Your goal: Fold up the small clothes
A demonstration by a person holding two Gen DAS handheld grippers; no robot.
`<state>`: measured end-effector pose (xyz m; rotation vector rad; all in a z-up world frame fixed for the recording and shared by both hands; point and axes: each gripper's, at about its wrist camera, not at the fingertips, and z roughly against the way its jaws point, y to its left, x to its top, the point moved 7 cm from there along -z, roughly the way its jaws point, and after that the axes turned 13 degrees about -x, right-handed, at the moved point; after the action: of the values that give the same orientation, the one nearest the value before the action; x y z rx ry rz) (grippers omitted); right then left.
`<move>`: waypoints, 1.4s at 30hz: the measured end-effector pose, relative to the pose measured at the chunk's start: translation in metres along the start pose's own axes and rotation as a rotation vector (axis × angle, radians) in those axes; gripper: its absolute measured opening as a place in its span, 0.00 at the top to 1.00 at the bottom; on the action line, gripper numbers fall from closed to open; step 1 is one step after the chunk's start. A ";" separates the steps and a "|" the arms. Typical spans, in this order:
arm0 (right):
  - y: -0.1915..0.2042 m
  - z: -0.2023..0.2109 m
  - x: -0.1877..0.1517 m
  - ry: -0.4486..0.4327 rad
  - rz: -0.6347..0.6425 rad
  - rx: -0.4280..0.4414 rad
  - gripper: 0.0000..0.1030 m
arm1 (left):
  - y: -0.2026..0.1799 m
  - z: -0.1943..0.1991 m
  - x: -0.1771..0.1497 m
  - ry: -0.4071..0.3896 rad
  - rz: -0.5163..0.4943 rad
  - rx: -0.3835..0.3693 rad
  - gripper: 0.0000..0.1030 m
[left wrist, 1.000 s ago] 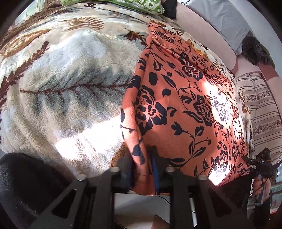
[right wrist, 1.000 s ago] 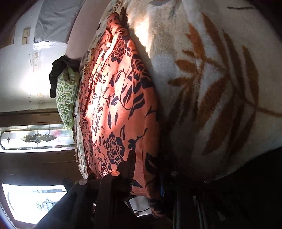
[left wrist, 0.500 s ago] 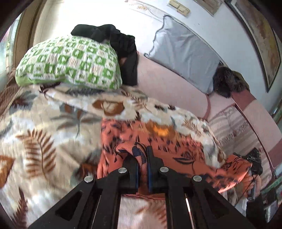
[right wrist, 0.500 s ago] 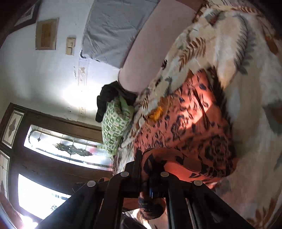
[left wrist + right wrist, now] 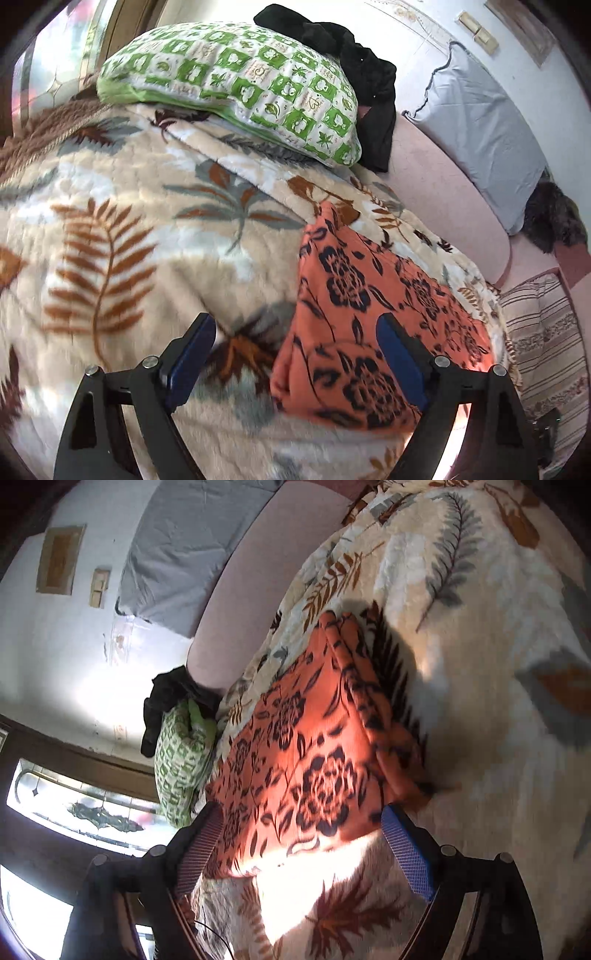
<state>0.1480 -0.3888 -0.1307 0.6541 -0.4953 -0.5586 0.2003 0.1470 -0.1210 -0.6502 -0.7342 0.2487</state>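
Observation:
An orange garment with a dark flower print [image 5: 369,314] lies folded over on a cream leaf-patterned blanket [image 5: 129,240]. My left gripper [image 5: 295,350] is open and empty, its jaws wide apart just above the garment's near left corner. In the right wrist view the same garment [image 5: 306,760] lies flat, with a doubled edge along its right side. My right gripper [image 5: 299,845] is open and empty, with its jaws either side of the garment's near edge.
A green-and-white checked pillow [image 5: 236,85] with a black cloth [image 5: 351,55] on it lies at the far end. A grey cushion [image 5: 484,136] leans on the pink sofa back [image 5: 443,199]. A striped cloth [image 5: 543,350] lies at the right.
Both grippers carried the garment's near edge up and over towards the far end, then opened and let it go. The garment now lies folded in half.

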 end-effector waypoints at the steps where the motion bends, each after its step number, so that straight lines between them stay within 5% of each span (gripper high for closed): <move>1: -0.004 -0.002 -0.013 0.019 -0.017 -0.002 0.13 | -0.002 0.003 -0.016 0.016 0.028 -0.029 0.14; 6: -0.016 -0.038 -0.028 0.043 -0.161 -0.033 0.14 | -0.009 -0.033 -0.072 0.111 0.177 -0.050 0.14; 11: -0.021 -0.044 -0.001 -0.095 -0.351 -0.070 0.15 | -0.010 -0.060 -0.057 0.060 0.175 0.040 0.14; 12: -0.026 -0.047 0.001 -0.102 -0.404 -0.074 0.20 | -0.008 -0.064 -0.052 0.053 0.194 0.049 0.22; 13: -0.029 -0.051 0.004 -0.102 -0.445 -0.081 0.31 | -0.005 -0.069 -0.048 0.063 0.184 0.072 0.42; 14: -0.030 -0.053 0.008 -0.102 -0.451 -0.103 0.39 | -0.001 -0.076 -0.046 0.109 0.183 0.096 0.90; 15: -0.028 -0.058 0.015 -0.101 -0.421 -0.130 0.88 | 0.001 -0.080 -0.043 0.135 0.220 0.064 0.91; 18: -0.022 -0.063 0.025 -0.063 -0.385 -0.179 0.89 | -0.015 -0.063 -0.024 0.112 0.166 0.046 0.91; 21: 0.013 -0.030 0.033 -0.124 -0.256 -0.163 0.93 | -0.053 -0.024 -0.015 0.051 0.045 0.000 0.91; 25: 0.042 0.025 0.010 -0.172 -0.158 -0.126 0.93 | -0.078 0.040 -0.041 0.002 -0.020 -0.035 0.91; 28: 0.035 0.062 -0.029 -0.171 -0.125 -0.117 0.93 | -0.063 0.070 -0.085 0.009 -0.006 -0.013 0.87; 30: 0.007 0.069 -0.061 -0.130 -0.116 -0.168 0.89 | -0.032 0.065 -0.123 0.071 0.005 0.045 0.68; 32: -0.035 0.058 -0.090 -0.066 -0.153 -0.230 0.86 | 0.012 0.049 -0.154 0.193 0.108 0.130 0.65; 34: -0.074 0.053 -0.111 -0.006 -0.228 -0.268 0.84 | 0.018 0.056 -0.149 0.152 0.131 0.057 0.64; 36: -0.087 0.070 -0.117 -0.052 -0.250 -0.245 0.71 | 0.013 0.071 -0.133 0.122 0.082 0.125 0.50; 40: -0.074 0.115 -0.098 -0.188 -0.174 -0.268 0.47 | -0.003 0.104 -0.096 -0.036 0.004 0.170 0.38; 42: -0.049 0.128 -0.082 -0.216 -0.124 -0.210 0.46 | -0.019 0.104 -0.086 -0.051 -0.056 0.155 0.38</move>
<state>-0.0039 -0.4248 -0.0960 0.4272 -0.5913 -0.7926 0.0657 0.1436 -0.0979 -0.4773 -0.7727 0.2689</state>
